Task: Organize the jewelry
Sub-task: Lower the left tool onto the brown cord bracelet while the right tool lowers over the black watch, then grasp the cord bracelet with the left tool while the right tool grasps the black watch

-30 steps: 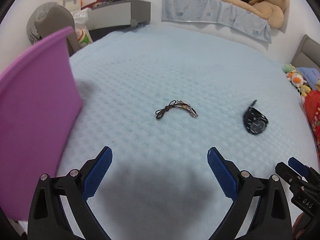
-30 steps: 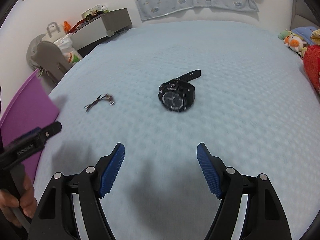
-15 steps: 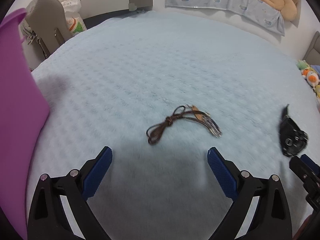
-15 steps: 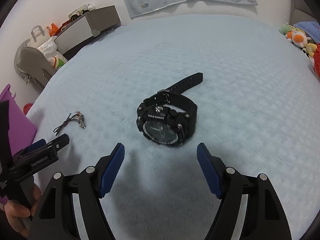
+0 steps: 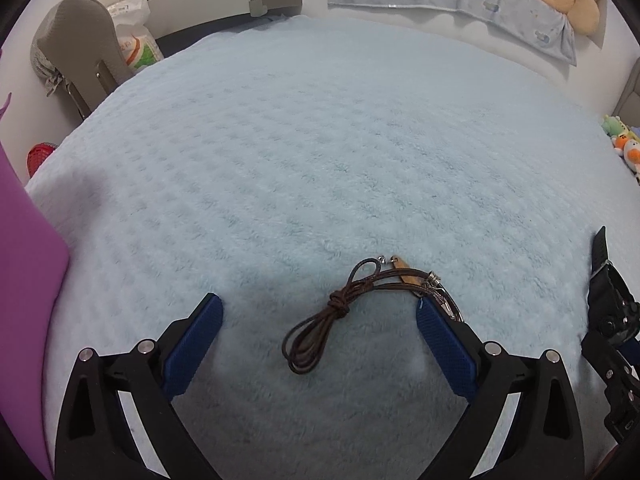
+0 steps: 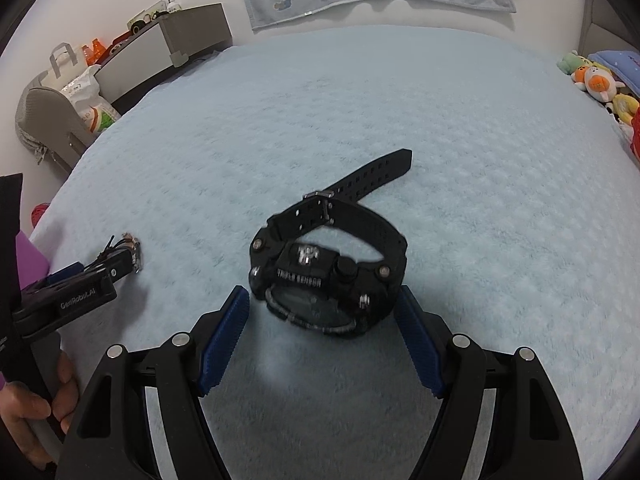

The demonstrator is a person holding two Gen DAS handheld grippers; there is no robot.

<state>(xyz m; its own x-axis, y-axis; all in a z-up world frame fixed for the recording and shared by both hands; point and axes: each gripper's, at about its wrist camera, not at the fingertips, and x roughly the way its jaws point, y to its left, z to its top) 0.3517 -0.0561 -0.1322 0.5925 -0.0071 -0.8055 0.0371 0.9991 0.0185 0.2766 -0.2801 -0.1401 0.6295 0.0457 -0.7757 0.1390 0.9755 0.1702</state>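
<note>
Left tool [image 5: 318, 310]: spread wide, nothing pinched; cord necklace [image 5: 320, 320] lies between its fingers, low centre of the left wrist view.
Right tool [image 6: 322, 306]: spread wide, pads flanking the black watch [image 6: 326, 272] without pressing it, centre of the right wrist view.
Surface: light blue bed blanket [image 5: 320, 140].
Left edge: purple box [image 5: 24, 280].

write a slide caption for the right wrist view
Open right gripper brackets a black watch lying on the pale blue blanket, jaws not yet touching it.
</note>
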